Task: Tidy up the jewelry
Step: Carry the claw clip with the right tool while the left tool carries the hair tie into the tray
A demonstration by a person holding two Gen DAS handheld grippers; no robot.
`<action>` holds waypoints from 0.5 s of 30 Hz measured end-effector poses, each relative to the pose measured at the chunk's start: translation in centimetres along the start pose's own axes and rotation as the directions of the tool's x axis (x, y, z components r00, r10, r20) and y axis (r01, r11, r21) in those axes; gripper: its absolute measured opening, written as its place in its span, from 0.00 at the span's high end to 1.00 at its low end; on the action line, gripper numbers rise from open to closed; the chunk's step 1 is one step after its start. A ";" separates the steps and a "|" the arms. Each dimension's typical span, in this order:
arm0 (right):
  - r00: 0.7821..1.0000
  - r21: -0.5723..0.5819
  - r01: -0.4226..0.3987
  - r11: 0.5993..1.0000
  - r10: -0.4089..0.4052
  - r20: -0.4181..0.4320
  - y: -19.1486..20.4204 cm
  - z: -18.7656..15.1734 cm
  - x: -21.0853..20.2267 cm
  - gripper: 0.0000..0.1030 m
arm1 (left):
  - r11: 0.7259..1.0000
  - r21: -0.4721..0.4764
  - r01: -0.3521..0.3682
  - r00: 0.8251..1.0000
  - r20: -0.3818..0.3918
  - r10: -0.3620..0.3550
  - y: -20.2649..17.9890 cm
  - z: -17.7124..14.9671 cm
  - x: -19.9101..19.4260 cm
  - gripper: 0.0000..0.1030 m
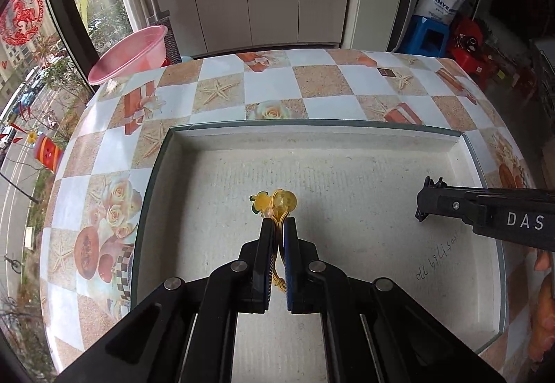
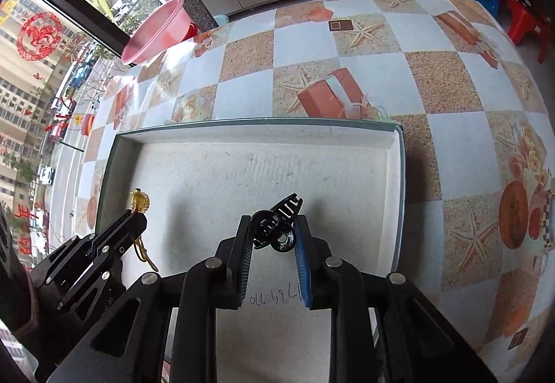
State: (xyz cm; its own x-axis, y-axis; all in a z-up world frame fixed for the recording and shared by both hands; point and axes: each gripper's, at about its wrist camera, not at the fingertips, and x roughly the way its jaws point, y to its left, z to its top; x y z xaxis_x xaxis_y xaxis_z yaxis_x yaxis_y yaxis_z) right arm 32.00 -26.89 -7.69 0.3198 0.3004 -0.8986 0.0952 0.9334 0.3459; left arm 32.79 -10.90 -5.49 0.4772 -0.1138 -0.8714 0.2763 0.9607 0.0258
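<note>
Your left claw (image 1: 278,223) pinches a yellow hair tie (image 1: 275,202) over the tray (image 1: 312,133); your right claw (image 2: 272,227) grips a black hair clip (image 2: 277,223) above it. Clip sits skewed between the fingers, so it may twist out and bounce onto the bench (image 2: 451,70).

Glossy black plastic hair claw (image 2: 277,227); translucent amber beads (image 1: 277,202) (perhaps resin); matt, rough white tray (image 1: 347,175).

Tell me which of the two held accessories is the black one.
The black hair claw clip, pinched by the right gripper above the tray. The left gripper holds a yellow-gold charm on cord.
</note>
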 end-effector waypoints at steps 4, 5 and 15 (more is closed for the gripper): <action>1.000 0.012 0.002 1.000 -0.002 -0.002 -0.5 -0.1 0.7 0.75 | 0.999 0.017 -0.029 0.999 -0.030 0.030 -0.2 -0.3 1.1 0.82; 1.000 0.010 0.002 1.000 -0.002 0.001 -0.5 -0.1 0.7 0.75 | 0.999 0.022 -0.039 0.999 -0.036 0.040 -0.3 -0.3 1.3 0.82; 0.997 0.048 -0.074 0.996 0.073 0.016 -0.6 -0.2 -0.2 0.38 | 0.999 0.003 -0.039 0.998 -0.051 0.040 0.1 -0.3 0.9 0.82</action>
State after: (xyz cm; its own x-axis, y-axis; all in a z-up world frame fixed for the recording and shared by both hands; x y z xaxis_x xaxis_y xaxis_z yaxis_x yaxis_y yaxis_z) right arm 31.68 -27.45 -7.74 0.3407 0.3645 -0.8666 0.1165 0.8983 0.4236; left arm 32.97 -10.81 -6.39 0.4442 -0.0626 -0.8937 0.2599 0.9637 0.0617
